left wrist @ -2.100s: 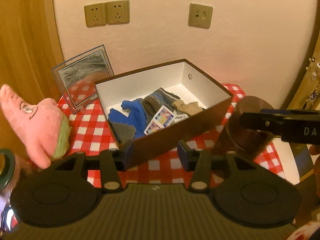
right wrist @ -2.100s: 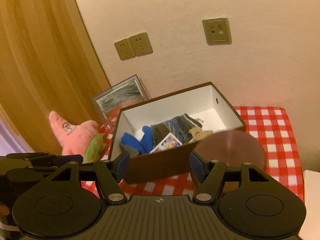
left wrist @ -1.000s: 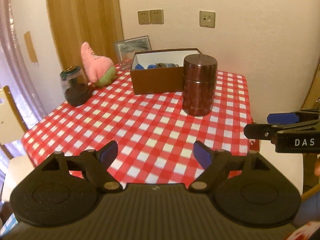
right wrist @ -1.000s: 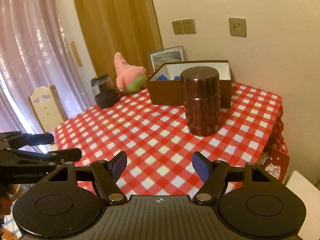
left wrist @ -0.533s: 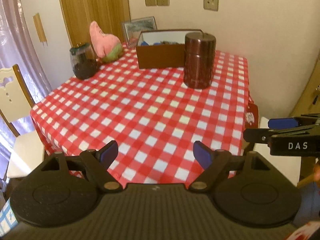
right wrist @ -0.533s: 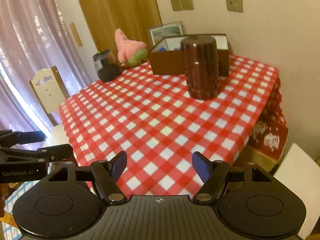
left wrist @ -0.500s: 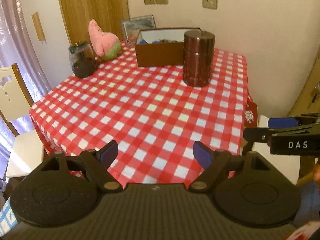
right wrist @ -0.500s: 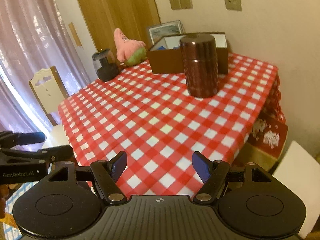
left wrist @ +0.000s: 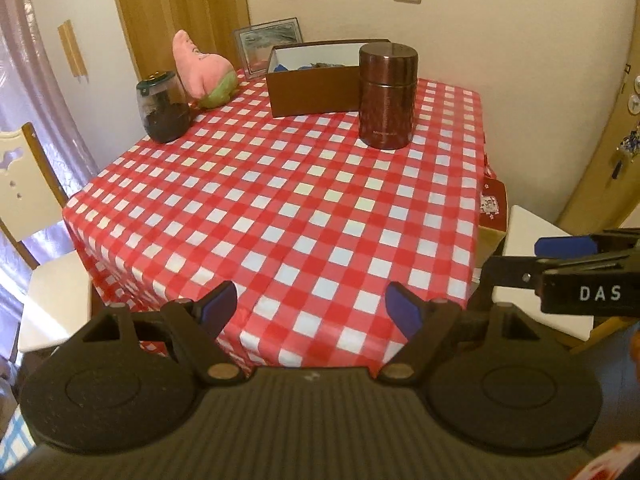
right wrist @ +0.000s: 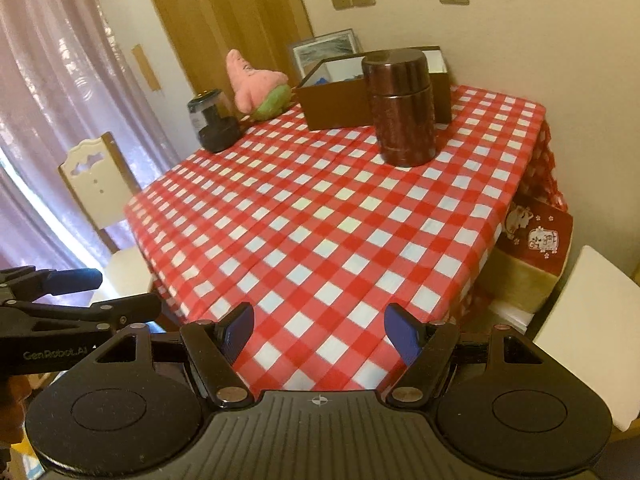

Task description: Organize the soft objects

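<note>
A brown open box (left wrist: 316, 88) with white inside stands at the far end of the red-checked table (left wrist: 280, 208); blue and dark soft items (left wrist: 282, 67) peek over its rim. It also shows in the right wrist view (right wrist: 332, 104). A pink star plush (left wrist: 202, 72) lies left of the box, also in the right wrist view (right wrist: 256, 82). My left gripper (left wrist: 312, 310) is open and empty, held off the table's near edge. My right gripper (right wrist: 320, 330) is open and empty, also off the near edge.
A brown metal canister (left wrist: 387, 94) stands in front of the box's right end. A dark glass jar (left wrist: 163, 107) stands at the left edge. A framed picture (left wrist: 268, 40) leans on the wall. Chairs (right wrist: 100, 176) stand left; a white stool (right wrist: 588, 312) stands right.
Both grippers have pulled far back from the box to beyond the table's near edge, and both jaws have spread wider. Over the last half second they barely moved.
</note>
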Tool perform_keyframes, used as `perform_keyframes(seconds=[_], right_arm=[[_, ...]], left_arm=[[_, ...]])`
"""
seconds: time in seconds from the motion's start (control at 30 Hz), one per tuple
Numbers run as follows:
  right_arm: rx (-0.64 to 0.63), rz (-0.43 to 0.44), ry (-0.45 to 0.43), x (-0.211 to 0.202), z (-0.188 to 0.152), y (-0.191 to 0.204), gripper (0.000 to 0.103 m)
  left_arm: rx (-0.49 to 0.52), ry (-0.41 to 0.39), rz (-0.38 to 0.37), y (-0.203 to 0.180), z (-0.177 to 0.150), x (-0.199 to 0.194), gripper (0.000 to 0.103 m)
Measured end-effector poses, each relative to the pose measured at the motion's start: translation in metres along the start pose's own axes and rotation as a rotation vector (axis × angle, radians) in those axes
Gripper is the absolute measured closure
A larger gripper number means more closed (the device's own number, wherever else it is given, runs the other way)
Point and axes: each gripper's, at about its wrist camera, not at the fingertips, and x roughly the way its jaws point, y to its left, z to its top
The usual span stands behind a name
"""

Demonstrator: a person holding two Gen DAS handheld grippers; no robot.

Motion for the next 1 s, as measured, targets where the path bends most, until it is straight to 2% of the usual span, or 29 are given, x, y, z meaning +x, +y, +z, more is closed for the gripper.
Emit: perform_keyframes(seconds=[0.13, 0.47, 0.67, 1.0], right_arm=[[-0.036, 0.024, 0.009, -0.009, -0.007, -0.004, 0.031], [-0.114, 0.070, 0.051, -0.045, -0.038, -0.025, 0.031], [-0.124, 0.076, 0.041, -0.059, -0.043, -0.039, 0.031], [-0.124, 0.081, 0.037, -0.063, -0.043, -0.041, 0.031]], left_arm=[[-0.052, 0.001, 0.031, -0.012, -0.014, -0.012, 0.023], [-0.135, 0.004, 0.040, -0.057, -0.045, -0.048, 0.023], [-0.150, -0.004, 0.047, -0.073, -0.049, -0.057, 0.023], [-0.156, -0.011, 0.057, -0.078, -0.048, -0.060, 0.023]])
